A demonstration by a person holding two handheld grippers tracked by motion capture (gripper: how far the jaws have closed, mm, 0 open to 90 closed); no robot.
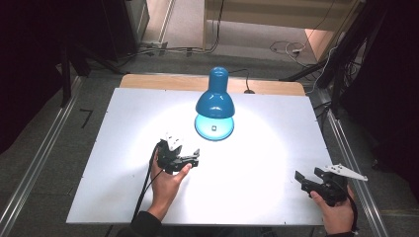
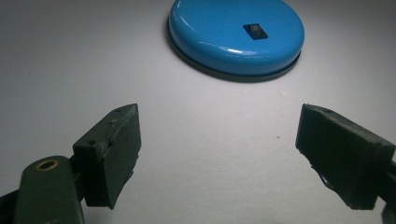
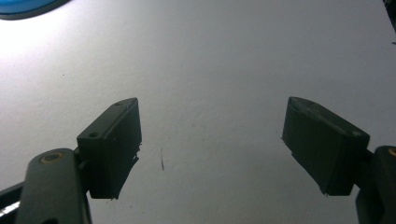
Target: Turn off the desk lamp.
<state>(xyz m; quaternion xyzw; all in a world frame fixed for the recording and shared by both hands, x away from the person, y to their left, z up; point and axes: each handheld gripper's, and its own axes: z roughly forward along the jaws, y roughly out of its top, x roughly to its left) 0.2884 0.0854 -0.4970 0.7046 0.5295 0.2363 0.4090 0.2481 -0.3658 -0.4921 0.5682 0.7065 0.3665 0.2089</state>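
A blue desk lamp (image 1: pixel 215 98) stands lit at the middle of the white table (image 1: pixel 118 148), its shade bent down over its round blue base (image 1: pixel 213 128). In the left gripper view the base (image 2: pixel 236 33) lies ahead with a small black rocker switch (image 2: pixel 255 31) on top. My left gripper (image 1: pixel 196 157) is open, a short way in front and left of the base, with nothing between its jaws (image 2: pixel 217 154). My right gripper (image 1: pixel 307 176) is open near the table's front right corner, its jaws (image 3: pixel 212 149) over bare table.
The lamp's black cord (image 1: pixel 247 79) runs off the back edge. A wooden board (image 1: pixel 163 81) shows behind the table. Metal rails (image 1: pixel 346 148) flank both sides. Cables (image 1: pixel 286 48) lie on the floor beyond. A bright pool of light covers the table's middle.
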